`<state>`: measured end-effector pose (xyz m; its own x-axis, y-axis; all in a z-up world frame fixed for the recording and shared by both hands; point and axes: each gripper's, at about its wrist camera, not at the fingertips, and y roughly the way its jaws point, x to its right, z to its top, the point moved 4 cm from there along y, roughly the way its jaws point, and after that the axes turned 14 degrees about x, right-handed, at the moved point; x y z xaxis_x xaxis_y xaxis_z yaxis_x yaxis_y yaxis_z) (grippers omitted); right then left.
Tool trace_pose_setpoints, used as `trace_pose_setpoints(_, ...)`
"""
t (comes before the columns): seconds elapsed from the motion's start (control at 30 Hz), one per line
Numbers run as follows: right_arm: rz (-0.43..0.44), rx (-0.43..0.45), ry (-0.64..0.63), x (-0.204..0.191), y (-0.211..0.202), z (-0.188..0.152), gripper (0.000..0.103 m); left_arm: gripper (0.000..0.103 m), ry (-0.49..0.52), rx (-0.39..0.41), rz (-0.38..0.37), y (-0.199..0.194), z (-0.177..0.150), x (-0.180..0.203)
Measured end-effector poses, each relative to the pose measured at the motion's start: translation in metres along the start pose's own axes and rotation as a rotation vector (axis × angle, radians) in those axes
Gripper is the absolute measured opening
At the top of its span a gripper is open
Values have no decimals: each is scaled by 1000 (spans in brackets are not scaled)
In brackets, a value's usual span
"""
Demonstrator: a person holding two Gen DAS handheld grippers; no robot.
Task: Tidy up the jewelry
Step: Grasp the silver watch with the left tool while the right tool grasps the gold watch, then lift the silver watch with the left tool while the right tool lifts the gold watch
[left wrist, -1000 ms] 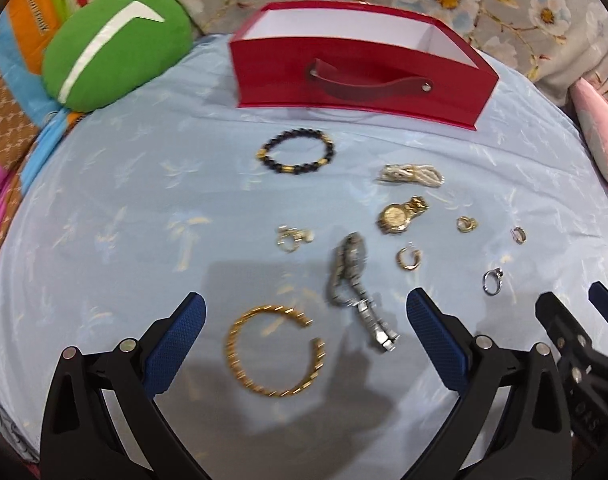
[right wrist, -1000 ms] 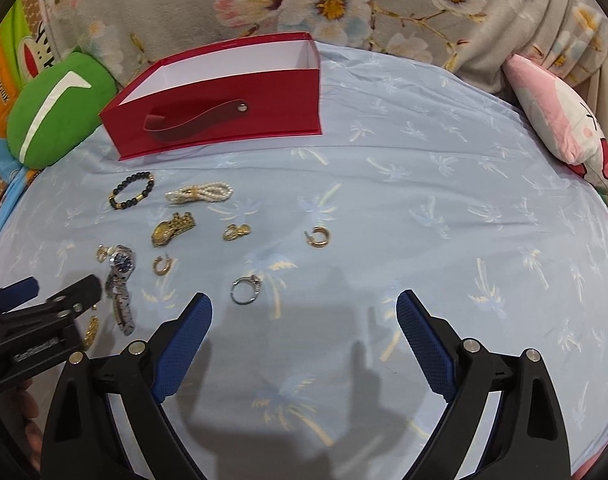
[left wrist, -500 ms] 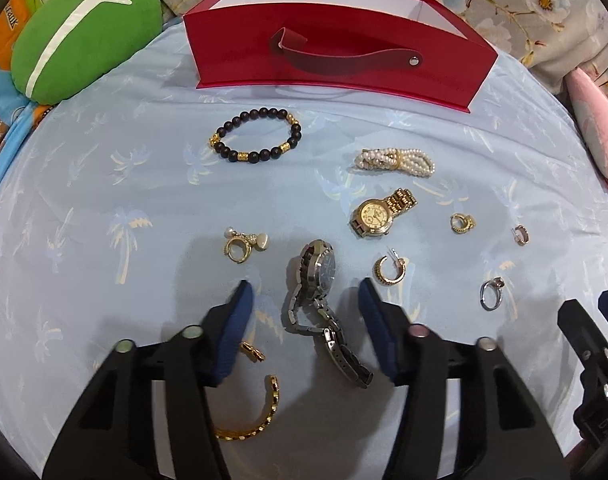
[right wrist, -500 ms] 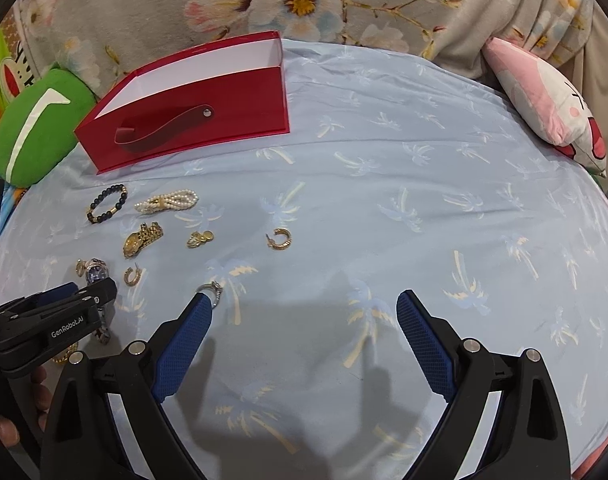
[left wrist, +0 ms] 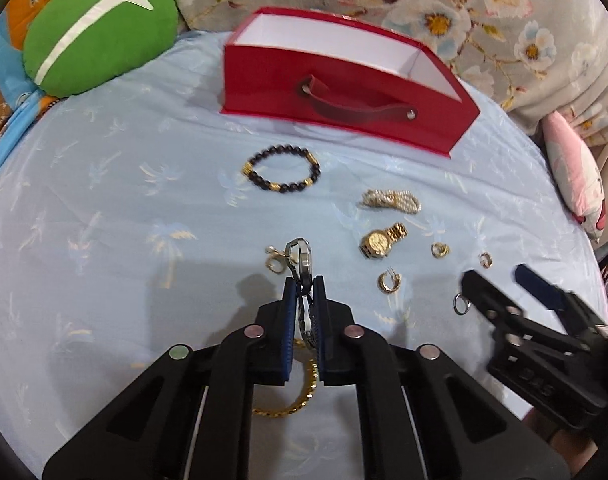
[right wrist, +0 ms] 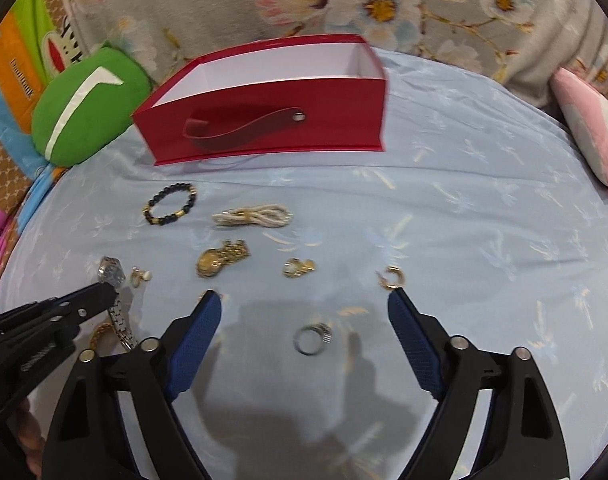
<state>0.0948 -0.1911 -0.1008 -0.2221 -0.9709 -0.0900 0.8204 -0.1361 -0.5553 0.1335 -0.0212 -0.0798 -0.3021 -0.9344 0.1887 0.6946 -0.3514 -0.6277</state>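
My left gripper [left wrist: 304,286] clamped on silver watch [left wrist: 302,264], pads pinching band, case sticking out past fingertips above blue sheet [left wrist: 104,208]. Gold bangle [left wrist: 300,396] lies under my left jaws. My right gripper [right wrist: 304,310] wide, jaws just been closing, silver ring [right wrist: 312,339] on sheet between pads, untouched. Red box [right wrist: 264,120] open at far side; beaded bracelet [right wrist: 169,204], pearl bracelet [right wrist: 254,216], gold watch [right wrist: 220,260] lie between it and me.
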Motion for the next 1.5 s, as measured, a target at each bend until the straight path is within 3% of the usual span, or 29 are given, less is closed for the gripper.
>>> trace_pose_setpoints(0.1,59,-31,2,-18,15,0,65,7,-20,22,4,-10,7,-11)
trace_pose_setpoints(0.27,99,-75,11,-38,38,-1,62,7,-42,39,13,-16,10,-26)
trace_pose_setpoints(0.5,84,-88,1,-52,54,-1,61,7,-59,39,18,-12,8,-37)
trace_pose_setpoints(0.7,55,-82,-11,-56,65,-2,51,7,-75,39,23,-10,6,-45)
trace_pose_setpoints(0.87,38,-63,-15,-57,70,1,38,7,-79,38,24,-8,5,-46)
trace_pose_setpoints(0.97,52,-61,-13,-58,71,2,20,7,-80,38,23,-7,4,-47)
trace_pose_setpoints(1.2,52,-58,-19,-58,71,2,20,6,-64,66,21,-10,9,-45)
trace_pose_setpoints(1.5,59,-62,4,-45,65,1,20,8,-100,16,39,1,-2,-57)
